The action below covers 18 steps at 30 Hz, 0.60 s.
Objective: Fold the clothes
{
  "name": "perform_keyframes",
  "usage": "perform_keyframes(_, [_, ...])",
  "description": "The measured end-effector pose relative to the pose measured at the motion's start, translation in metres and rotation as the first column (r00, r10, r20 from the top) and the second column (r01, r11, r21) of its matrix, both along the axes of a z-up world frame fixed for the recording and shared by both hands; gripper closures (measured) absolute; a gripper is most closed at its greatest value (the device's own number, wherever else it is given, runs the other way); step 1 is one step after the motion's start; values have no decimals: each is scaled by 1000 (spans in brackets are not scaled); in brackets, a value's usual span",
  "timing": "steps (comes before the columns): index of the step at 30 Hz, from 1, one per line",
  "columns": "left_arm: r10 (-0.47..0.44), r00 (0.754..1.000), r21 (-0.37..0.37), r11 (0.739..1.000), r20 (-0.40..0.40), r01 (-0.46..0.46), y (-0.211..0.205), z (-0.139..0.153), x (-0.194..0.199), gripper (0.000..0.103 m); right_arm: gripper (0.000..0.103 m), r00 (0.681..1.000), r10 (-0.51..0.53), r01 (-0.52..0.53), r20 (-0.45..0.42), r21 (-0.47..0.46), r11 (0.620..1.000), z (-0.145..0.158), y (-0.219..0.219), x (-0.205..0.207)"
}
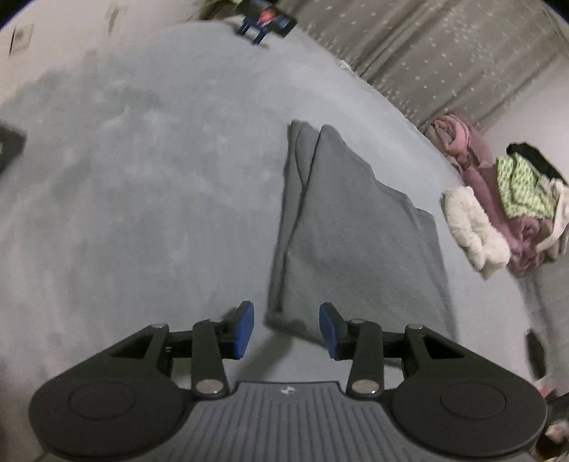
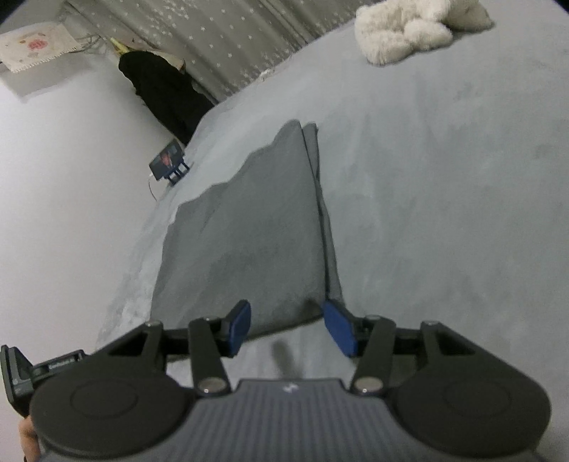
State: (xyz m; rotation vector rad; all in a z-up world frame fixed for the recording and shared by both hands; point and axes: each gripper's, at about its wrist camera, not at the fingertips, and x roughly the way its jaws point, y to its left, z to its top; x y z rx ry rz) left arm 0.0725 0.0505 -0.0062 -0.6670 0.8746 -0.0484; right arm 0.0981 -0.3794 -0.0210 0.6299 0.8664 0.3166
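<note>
A dark grey garment (image 1: 348,231) lies flat and folded lengthwise on the lighter grey bedspread (image 1: 142,177), its folded edge running away from me. My left gripper (image 1: 286,328) hovers open just short of the garment's near corner, blue pads apart with nothing between them. In the right wrist view the same garment (image 2: 249,227) stretches ahead, and my right gripper (image 2: 290,328) is open right at its near edge. The right blue pad (image 2: 339,328) sits beside the garment's near right corner.
A pile of pink, green-patterned and fluffy white clothes (image 1: 498,199) sits at the bed's right edge. The white fluffy item (image 2: 409,32) lies far ahead in the right view. A phone on a stand (image 2: 169,163) rests near the bed edge. Starred curtains (image 1: 444,53) hang behind.
</note>
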Motion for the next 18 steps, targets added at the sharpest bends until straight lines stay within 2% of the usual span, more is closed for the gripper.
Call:
perform_keyframes(3, [-3,1000,-3,1000,-20,3,-6,-2,-1,61,54,1000,6,-4,-26,47,999,-7,2,2])
perform_keyframes(6, [3,1000,-6,1000,-26,-3,-10,-7,2,58,54,1000,3,-2,-30,42,999,-9,3,4])
perform_keyframes(9, [20,1000,-16,1000,-15,-20,-11,-12,2,56,54,999,-22,25,-40,77,997,-12,0,3])
perform_keyframes(12, [26,1000,-17,1000,8,-26,-13,-11,0,50,54,997,-59,64,-48,106,992,-16,-4,3])
perform_keyframes(18, [4,998,54,999,70,-8,-29,-12,4,48,54,994,-100,104,-39,94,990,-18,-3,5])
